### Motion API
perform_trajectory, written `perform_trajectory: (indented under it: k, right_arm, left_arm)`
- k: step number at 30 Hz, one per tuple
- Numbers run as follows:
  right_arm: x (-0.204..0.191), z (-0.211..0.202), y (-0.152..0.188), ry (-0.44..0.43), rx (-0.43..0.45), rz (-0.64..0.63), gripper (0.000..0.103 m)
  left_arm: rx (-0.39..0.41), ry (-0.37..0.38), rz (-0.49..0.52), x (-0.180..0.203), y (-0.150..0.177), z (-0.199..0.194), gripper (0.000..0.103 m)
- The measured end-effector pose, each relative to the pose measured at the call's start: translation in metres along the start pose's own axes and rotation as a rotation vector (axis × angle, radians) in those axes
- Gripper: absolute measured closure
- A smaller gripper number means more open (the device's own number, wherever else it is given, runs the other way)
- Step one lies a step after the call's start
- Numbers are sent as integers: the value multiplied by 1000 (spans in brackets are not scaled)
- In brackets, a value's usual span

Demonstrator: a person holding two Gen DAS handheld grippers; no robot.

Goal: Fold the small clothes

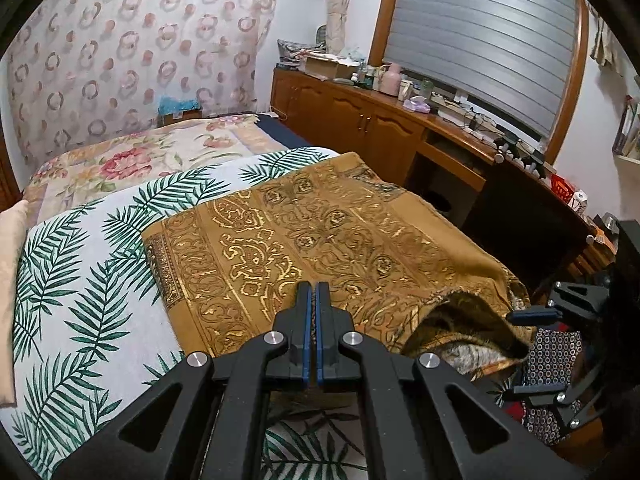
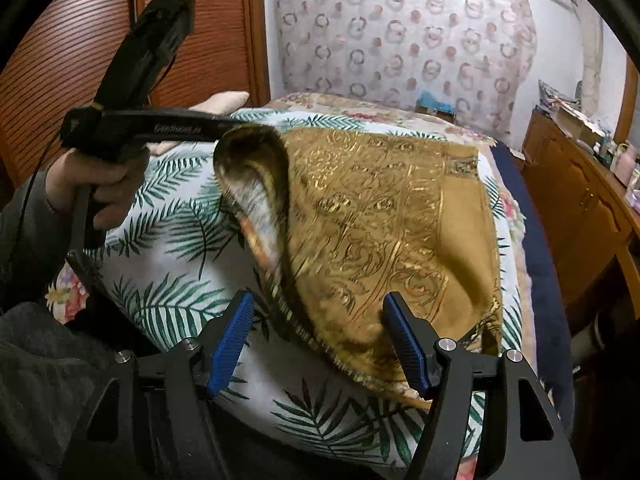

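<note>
From the left wrist, the left gripper has its blue pads pressed together on a thin edge of the ochre patterned cloth, which lies spread over the palm-leaf sheet on the bed, one corner lifted at the right. From the right wrist, the right gripper stands with its jaws apart above the cloth's near edge, not pressing it. There a hand holds the left gripper, which lifts a curled fold of the cloth at the left.
</note>
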State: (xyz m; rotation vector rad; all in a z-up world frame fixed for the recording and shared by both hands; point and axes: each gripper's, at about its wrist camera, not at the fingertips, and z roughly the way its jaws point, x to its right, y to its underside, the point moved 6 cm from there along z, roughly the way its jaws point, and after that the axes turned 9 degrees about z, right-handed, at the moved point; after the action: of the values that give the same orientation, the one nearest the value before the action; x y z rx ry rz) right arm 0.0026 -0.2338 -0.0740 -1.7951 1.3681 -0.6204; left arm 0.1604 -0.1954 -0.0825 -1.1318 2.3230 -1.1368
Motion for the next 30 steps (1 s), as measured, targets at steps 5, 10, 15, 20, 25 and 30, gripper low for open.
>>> perform_trajectory:
  k: [5,10,15,20,25,30]
  right_arm:
    - [11,8,-2,27,-26,-9,34]
    - [23,19,-11,60,-36,-2,34]
    - [31,25,-19,68,-35,-4,38]
    - [31,28,-39,86,45,8,93]
    - [30,28,-66,78,131,45,96]
    - [27,32,-95,53,169,42,97]
  left_arm:
    - [8,-8,-7,-3,0,-5,101]
    - [17,-15,-2,-6,-1,-8,101]
    - [26,-17,1,-9,-4,-11,101]
    - [40,-42,-7,-15,-6,-17,101]
    - [53,-64,-13,-26,-8,-26,101]
    - [49,-59,-44,-44,-11,-27,101]
